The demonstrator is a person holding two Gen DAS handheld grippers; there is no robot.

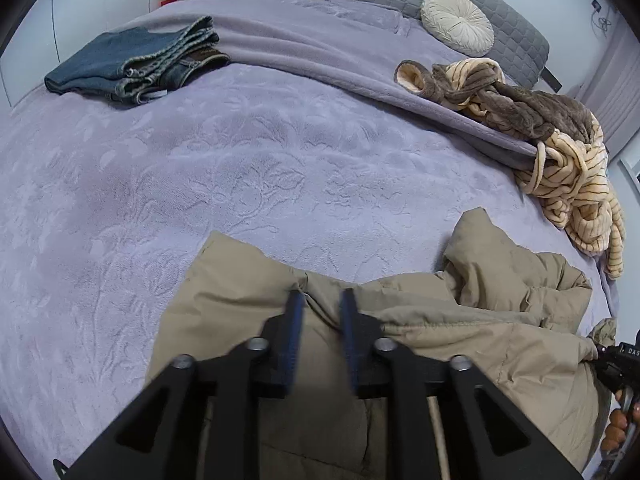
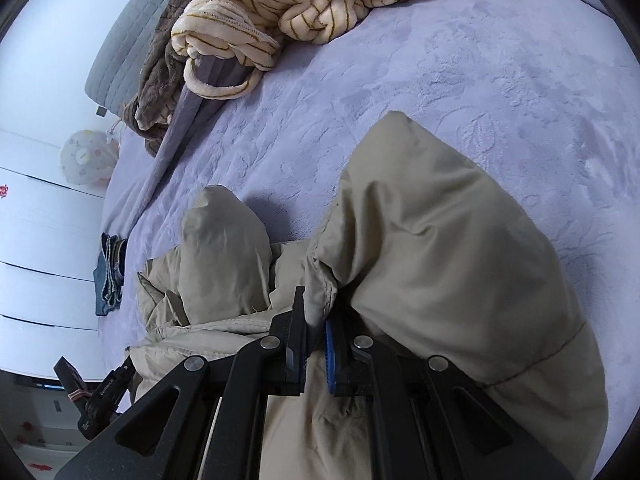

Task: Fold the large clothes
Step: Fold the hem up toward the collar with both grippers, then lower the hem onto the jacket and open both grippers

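Left wrist view: jeans lie folded on the bed; robe heaped, unfolded. The coat lies crumpled at the near edge. Left gripper, level, jaws narrowly apart astride a coat ridge, grip uncertain.

Right wrist view: right gripper, rolled sideways, jaws pinching a coat edge; folding appears barely begun.

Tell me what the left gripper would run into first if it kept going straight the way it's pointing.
Probably the tan jacket: the left gripper has its fabric bunched between the fingertips already. Beyond lies the purple blanket, though depth is unclear.
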